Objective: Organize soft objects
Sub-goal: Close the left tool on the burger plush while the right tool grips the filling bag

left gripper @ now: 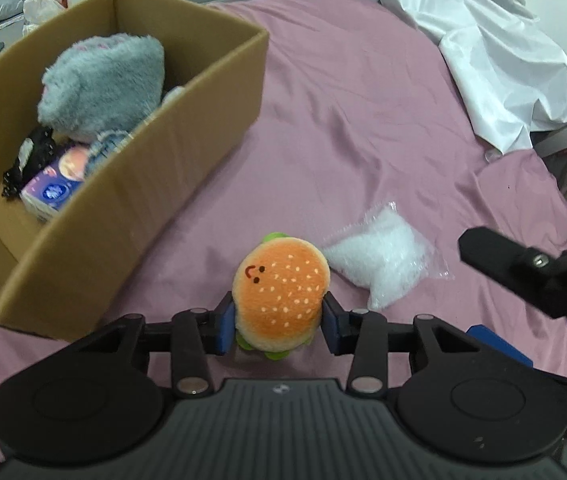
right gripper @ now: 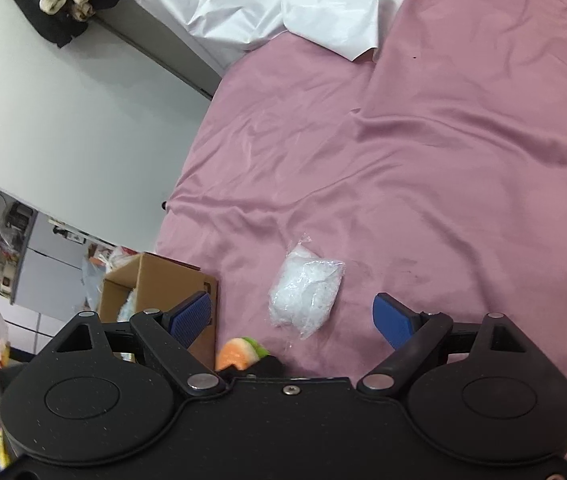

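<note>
My left tongs (left gripper: 279,322) are clamped on the burger plush (left gripper: 281,294), just above the bed (left gripper: 363,140); it is light and squashy, so its sides suit the pads. My right tongs (right gripper: 295,318) hang apart, empty. Just beyond the plush lies a crinkly clear bag (left gripper: 383,266), probably slippery. Farther left, the cardboard box (left gripper: 163,184) already holds a grey plush (left gripper: 103,84); nothing blocks the way.

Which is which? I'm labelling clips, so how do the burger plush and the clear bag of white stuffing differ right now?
The burger plush is orange with a face; the clear bag is white and crinkly. The plush is clamped in the left gripper; the bag lies loose on the pink sheet, ahead of the open right gripper. Neither is in the cardboard box.
</note>
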A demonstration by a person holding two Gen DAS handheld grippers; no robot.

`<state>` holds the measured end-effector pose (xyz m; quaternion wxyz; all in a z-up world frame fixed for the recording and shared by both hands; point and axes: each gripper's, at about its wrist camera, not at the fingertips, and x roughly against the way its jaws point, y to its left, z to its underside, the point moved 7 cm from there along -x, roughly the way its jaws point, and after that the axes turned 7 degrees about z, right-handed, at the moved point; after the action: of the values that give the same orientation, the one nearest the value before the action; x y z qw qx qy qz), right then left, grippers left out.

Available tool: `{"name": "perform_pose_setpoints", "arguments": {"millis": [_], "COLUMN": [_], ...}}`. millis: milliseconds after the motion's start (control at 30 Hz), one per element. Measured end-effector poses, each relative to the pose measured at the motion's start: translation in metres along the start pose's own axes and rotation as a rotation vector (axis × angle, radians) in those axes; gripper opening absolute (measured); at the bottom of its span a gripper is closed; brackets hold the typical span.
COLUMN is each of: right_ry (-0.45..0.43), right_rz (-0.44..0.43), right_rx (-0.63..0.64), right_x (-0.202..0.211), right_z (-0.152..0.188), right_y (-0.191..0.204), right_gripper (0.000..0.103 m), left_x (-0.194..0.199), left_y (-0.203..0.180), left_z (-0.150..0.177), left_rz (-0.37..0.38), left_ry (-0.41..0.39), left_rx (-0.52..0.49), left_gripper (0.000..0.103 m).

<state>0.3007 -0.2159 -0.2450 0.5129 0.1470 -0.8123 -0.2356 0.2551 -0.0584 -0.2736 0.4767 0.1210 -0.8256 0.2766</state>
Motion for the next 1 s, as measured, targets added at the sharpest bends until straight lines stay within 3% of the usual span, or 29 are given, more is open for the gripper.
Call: {"name": "perform_pose_setpoints", "arguments": {"millis": [233, 400, 733, 900, 1000], "right_ry": [-0.016, 0.01, 0.025, 0.025, 0.027], "right_rz": [0.013, 0.003, 0.047, 0.11, 0.129], "right_rx": [-0.036, -0.09, -0.127, -0.133, -0.13], "right_x": [-0.01, -0.023, -0.042, -0.054, -0.058], "right_z": [-0.001, 0.001, 0.003, 0.005, 0.005], "right_y": [0.0, 0.002, 0.008, 0.004, 0.003], "right_gripper": [0.087, 0.077, 0.069, 0.059, 0.048], "left_x": [-0.003, -0.009, -0.014, -0.017, -0.017], "left_y": [0.01, 0.018, 0.019, 0.022, 0.024], "left_z": [-0.005, -0.011, -0.009, -0.013, -0.014], "left_rz": [0.015, 0.031, 0.051, 0.06, 0.064], "left_ry": [-0.006, 0.012, 0.03, 0.032, 0.036], "left_rx": [0.009, 0.042, 0.028, 0.035, 0.042], "left_gripper": [0.042, 0.042, 0.042, 0.042, 0.042]}}
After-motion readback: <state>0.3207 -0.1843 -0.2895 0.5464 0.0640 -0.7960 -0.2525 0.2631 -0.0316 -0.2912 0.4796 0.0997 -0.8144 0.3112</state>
